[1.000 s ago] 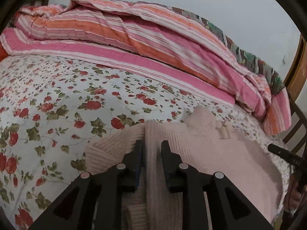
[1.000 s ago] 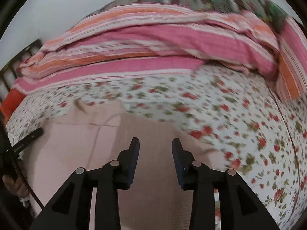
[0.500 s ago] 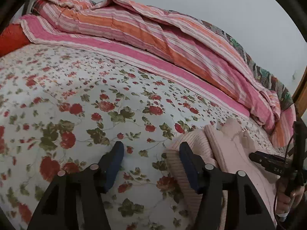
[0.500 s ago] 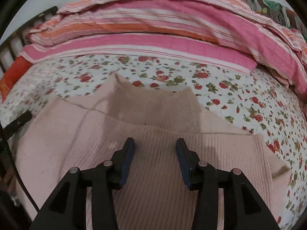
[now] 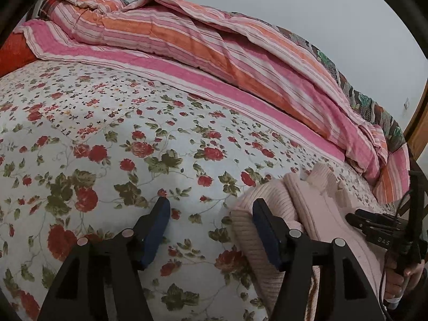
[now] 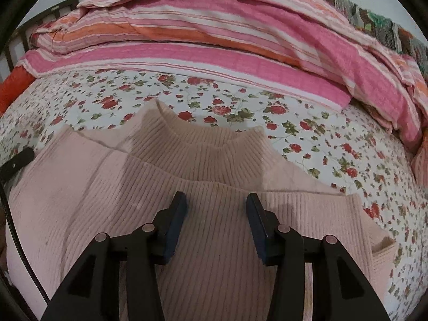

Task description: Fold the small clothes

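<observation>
On the floral bedsheet (image 6: 307, 133), just in front of the striped quilt (image 6: 214, 40) bunched along the far side, a pale pink ribbed sweater (image 6: 203, 176) is lying flat with its collar pointing toward the quilt and its body running back beneath the cameras. The right gripper (image 6: 216, 222) is hovering directly over the middle of the sweater, its jaws standing apart and holding nothing, with the collar straight ahead of it. The left gripper (image 5: 211, 230) is sitting off the sweater's (image 5: 307, 208) left edge, jaws likewise spread wide and empty; its right finger is overlapping the thick folded side of the knit while its left finger is hanging over bare sheet (image 5: 107, 139), though whether the pad is touching the fabric is not clear. The sweater's long axis is running from collar to hem, so the left side appears already turned in, and a cuff is poking out at the right edge. The right gripper is judged the nearer to the next fold. The hem is being cut off below both views, and the left side of the garment is partly hidden in the right view's dark margin.
</observation>
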The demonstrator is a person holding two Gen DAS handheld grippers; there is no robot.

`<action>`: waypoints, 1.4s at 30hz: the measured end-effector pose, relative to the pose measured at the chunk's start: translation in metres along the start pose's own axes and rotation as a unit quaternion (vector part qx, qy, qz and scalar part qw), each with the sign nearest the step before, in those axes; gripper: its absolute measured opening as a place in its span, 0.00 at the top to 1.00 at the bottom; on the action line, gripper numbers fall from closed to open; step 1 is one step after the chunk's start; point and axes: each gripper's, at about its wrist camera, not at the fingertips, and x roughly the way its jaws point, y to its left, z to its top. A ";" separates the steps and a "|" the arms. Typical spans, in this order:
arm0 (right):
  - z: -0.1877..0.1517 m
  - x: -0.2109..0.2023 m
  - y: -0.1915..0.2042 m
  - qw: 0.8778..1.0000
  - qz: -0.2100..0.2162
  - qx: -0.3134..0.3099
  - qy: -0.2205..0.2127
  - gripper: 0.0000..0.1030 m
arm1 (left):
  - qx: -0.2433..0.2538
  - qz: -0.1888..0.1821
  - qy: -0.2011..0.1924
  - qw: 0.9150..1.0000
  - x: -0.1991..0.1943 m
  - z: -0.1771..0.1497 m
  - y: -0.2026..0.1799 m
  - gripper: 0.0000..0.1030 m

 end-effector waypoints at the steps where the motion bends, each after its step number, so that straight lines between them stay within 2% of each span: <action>1: -0.001 -0.003 0.001 1.000 -0.001 -0.001 -0.001 0.56 | 0.001 0.002 0.000 1.000 0.000 0.000 -0.001 0.40; 11: -0.024 -0.036 0.000 0.999 0.042 0.016 0.001 0.56 | 0.013 0.009 0.002 1.000 0.000 -0.002 -0.002 0.40; 30: -0.088 -0.086 0.017 0.998 0.047 -0.011 -0.036 0.56 | 0.024 0.020 0.005 0.999 -0.002 -0.005 -0.005 0.40; 36: -0.112 -0.097 0.021 0.997 0.047 -0.010 -0.059 0.56 | 0.008 0.005 -0.005 1.000 -0.012 -0.009 0.000 0.40; 42: -0.130 -0.105 0.028 0.996 0.037 -0.028 -0.075 0.56 | -0.034 -0.053 -0.016 0.998 -0.047 -0.028 0.013 0.39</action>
